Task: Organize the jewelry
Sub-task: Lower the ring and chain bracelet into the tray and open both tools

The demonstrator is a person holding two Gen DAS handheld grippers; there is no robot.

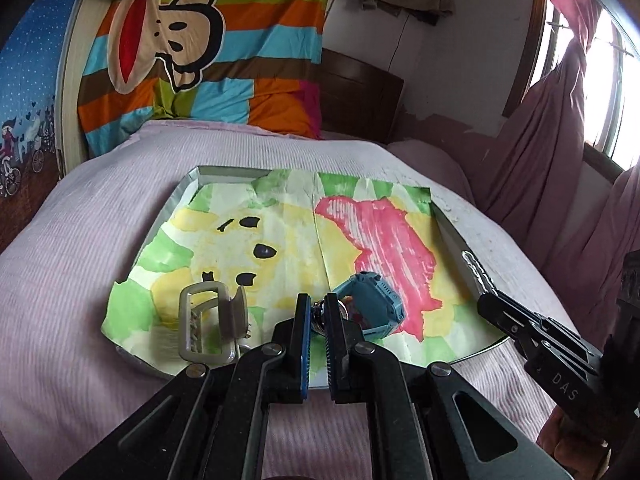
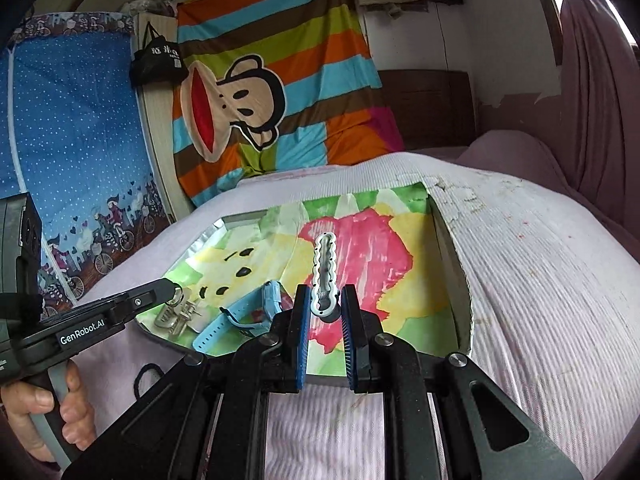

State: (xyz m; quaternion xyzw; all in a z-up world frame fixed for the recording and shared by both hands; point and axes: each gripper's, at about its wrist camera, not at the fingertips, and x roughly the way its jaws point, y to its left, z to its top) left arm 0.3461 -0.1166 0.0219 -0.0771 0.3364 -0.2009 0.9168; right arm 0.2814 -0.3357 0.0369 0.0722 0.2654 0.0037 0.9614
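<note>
A metal tray [image 1: 188, 186] lined with a painted paper sits on the bed. My left gripper [image 1: 319, 312] is shut on a small silver ring-like piece [image 1: 319, 317] just above the tray's near edge. A blue watch [image 1: 374, 304] lies right behind it. A grey hair claw clip [image 1: 208, 320] lies to its left. My right gripper [image 2: 325, 312] is shut on the end of a wavy silver hair clip [image 2: 325, 270] held over the pink patch. In the right wrist view the watch [image 2: 236, 318], the claw clip [image 2: 174, 316] and the left gripper [image 2: 172, 290] show at left.
The tray [image 2: 452, 248] rests on a pink ribbed bedspread [image 1: 80, 260]. A striped monkey-print quilt [image 1: 192, 52] is piled at the bed's head. A wooden headboard [image 1: 360, 96] and pink curtains [image 1: 560, 140] stand to the right.
</note>
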